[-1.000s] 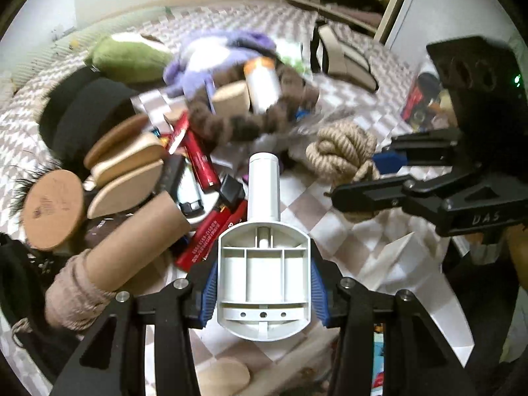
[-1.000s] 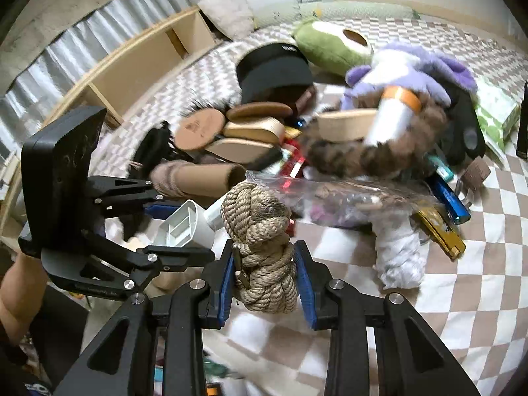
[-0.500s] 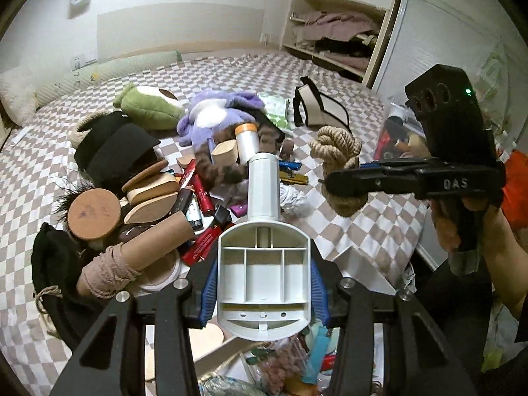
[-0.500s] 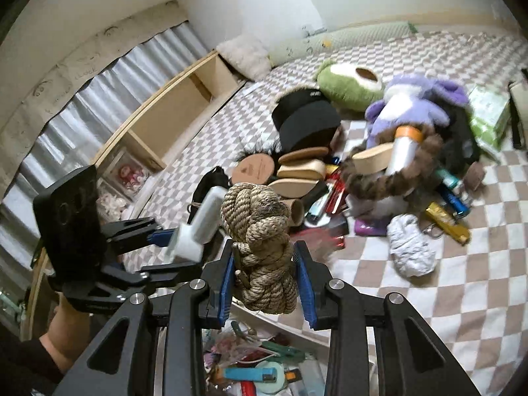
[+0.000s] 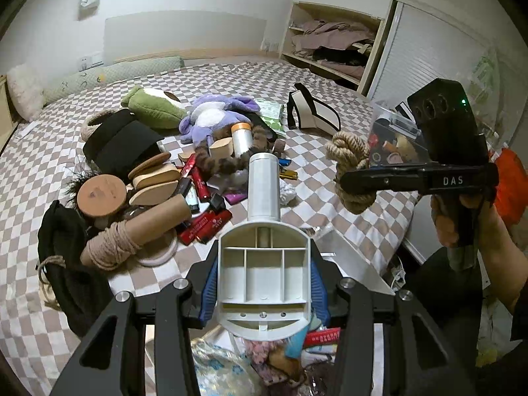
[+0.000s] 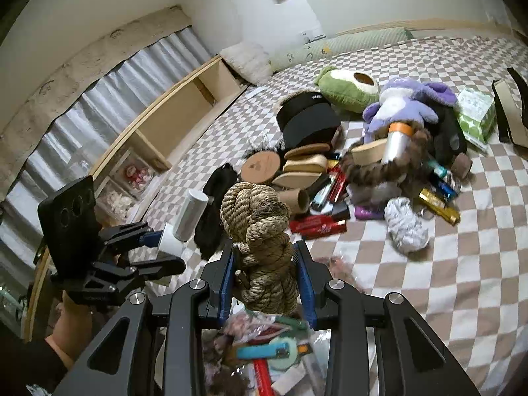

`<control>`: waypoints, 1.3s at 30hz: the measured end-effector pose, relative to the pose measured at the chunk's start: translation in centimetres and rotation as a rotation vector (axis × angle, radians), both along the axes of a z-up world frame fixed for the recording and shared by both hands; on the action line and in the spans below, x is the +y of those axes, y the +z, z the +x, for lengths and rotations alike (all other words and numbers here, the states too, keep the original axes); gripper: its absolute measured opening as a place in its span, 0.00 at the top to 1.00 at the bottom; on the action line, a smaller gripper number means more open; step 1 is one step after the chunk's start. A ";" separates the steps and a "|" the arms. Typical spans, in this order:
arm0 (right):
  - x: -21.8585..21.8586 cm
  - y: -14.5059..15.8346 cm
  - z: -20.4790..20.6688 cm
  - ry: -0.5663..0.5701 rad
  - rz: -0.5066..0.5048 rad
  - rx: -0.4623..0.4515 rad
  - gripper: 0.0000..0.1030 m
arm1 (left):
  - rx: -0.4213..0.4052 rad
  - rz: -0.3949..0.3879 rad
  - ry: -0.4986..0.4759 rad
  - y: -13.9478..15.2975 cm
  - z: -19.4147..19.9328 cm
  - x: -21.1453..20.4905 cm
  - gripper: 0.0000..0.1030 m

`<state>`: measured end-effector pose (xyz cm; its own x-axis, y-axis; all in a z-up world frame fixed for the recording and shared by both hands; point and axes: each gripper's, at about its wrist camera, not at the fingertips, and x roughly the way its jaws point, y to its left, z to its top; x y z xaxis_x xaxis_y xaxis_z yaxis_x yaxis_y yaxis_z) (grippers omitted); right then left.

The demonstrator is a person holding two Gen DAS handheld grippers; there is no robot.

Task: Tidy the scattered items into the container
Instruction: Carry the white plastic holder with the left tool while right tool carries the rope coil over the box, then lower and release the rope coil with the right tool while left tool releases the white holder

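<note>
My left gripper (image 5: pixel 264 283) is shut on a white plastic scoop-shaped tool (image 5: pixel 264 264) whose grey tubular handle (image 5: pixel 263 184) points away from me. It hangs above a container (image 5: pixel 250 363) of mixed items at the bed's near edge. My right gripper (image 6: pixel 265 283) is shut on a knotted bundle of tan rope (image 6: pixel 260 244), also above the container (image 6: pixel 264 356). In the left wrist view the right gripper (image 5: pixel 356 178) with the rope (image 5: pixel 349 165) shows at the right. In the right wrist view the left gripper (image 6: pixel 158 247) with the tool (image 6: pixel 184 221) shows at the left.
A pile lies on the checkered bed (image 5: pixel 49 171): green plush (image 5: pixel 155 105), purple plush (image 5: pixel 214 115), black hat (image 5: pixel 122 145), wooden discs (image 5: pixel 102 194), cardboard tube wound with cord (image 5: pixel 138 234), red tubes (image 5: pixel 204 224), crumpled white cloth (image 6: pixel 406 224). A bag (image 5: pixel 313 115) lies farther back; shelves (image 5: pixel 333 43) stand behind.
Both grippers have lifted and drawn back from the pile toward the bed's near edge with their loads. The container now shows below them. Neither grip has changed.
</note>
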<state>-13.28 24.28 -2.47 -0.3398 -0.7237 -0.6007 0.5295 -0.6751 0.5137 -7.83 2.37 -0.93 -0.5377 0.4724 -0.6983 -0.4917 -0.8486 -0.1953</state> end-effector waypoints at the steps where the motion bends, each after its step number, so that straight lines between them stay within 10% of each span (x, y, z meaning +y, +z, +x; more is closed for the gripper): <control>1: 0.0 -0.2 0.4 0.007 0.005 -0.003 0.66 | -0.003 0.005 -0.003 -0.2 0.5 -0.1 0.55; 39: -0.1 -12.1 14.6 0.170 0.282 -0.305 0.66 | -0.255 -0.102 -0.269 -11.1 13.2 7.1 0.55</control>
<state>1.32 24.18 -14.58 -0.0068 -0.5478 -0.8366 0.4983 -0.7272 0.4721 5.41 9.43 -12.05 -0.2072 0.4945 -0.8441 -0.6462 -0.7170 -0.2613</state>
